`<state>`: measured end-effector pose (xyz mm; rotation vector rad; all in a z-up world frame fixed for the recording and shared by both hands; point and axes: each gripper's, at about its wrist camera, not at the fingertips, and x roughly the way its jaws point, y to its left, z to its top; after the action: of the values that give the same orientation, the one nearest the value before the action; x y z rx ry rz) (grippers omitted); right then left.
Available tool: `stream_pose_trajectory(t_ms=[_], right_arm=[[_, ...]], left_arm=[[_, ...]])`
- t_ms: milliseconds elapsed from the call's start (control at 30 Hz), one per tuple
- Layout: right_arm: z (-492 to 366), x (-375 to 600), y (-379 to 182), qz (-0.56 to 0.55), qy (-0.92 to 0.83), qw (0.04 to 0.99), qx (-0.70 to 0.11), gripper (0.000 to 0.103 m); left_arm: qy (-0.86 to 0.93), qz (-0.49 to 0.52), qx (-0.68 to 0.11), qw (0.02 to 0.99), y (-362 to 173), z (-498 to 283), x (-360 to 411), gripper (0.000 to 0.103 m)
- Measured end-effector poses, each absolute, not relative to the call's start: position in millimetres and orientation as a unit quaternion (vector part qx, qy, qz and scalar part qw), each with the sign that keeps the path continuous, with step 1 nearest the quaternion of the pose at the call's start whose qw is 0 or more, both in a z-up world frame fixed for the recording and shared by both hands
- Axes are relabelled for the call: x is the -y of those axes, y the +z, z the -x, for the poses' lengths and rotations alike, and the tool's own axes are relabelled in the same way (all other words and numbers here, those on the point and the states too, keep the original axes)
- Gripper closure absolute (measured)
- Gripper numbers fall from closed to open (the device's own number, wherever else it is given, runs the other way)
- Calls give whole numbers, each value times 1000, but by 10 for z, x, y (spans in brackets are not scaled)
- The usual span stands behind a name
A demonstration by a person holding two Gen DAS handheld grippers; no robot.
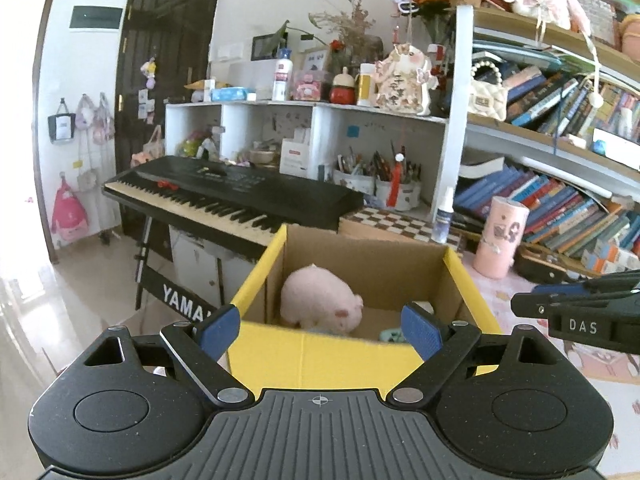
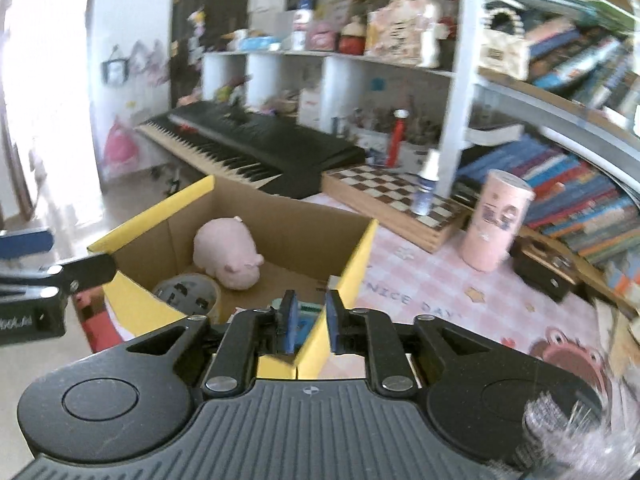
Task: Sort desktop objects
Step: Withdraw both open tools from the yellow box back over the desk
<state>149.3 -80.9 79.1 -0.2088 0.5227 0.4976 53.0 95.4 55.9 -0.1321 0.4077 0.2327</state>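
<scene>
Two tools at the cardboard box (image 2: 280,216): left tool (image 1: 322,330) wide open, empty; right tool (image 2: 308,322) barely apart, empty, astride the box's yellow flap (image 2: 352,264). We risk snagging it and dragging the box.

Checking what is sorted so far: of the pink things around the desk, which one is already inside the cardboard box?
The pink plush pig, lying on the floor of the cardboard box. The pink canister stands outside on the checked tablecloth, near the books.

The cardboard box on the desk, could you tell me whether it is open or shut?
Open. The cardboard box has its yellow flaps standing up, and the pink plush pig lies in plain view inside.
</scene>
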Motion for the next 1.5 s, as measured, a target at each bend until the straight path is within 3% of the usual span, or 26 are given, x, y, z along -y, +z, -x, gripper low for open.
stream_pose_trajectory(t_ms=[500, 1000, 1400, 1500], right_arm=[[-547, 1294, 498, 30, 123, 958, -259, 74], [23, 1631, 198, -3, 22, 960, -279, 59], [206, 1783, 51, -16, -6, 954, -301, 42], [228, 1813, 46, -17, -11, 953, -302, 33]], left_arm=[[64, 45, -249, 965, 303, -3, -740, 13], [29, 29, -281, 959, 169, 104, -475, 12], [18, 16, -298, 954, 107, 112, -287, 8], [15, 15, -300, 954, 99, 112, -245, 7]])
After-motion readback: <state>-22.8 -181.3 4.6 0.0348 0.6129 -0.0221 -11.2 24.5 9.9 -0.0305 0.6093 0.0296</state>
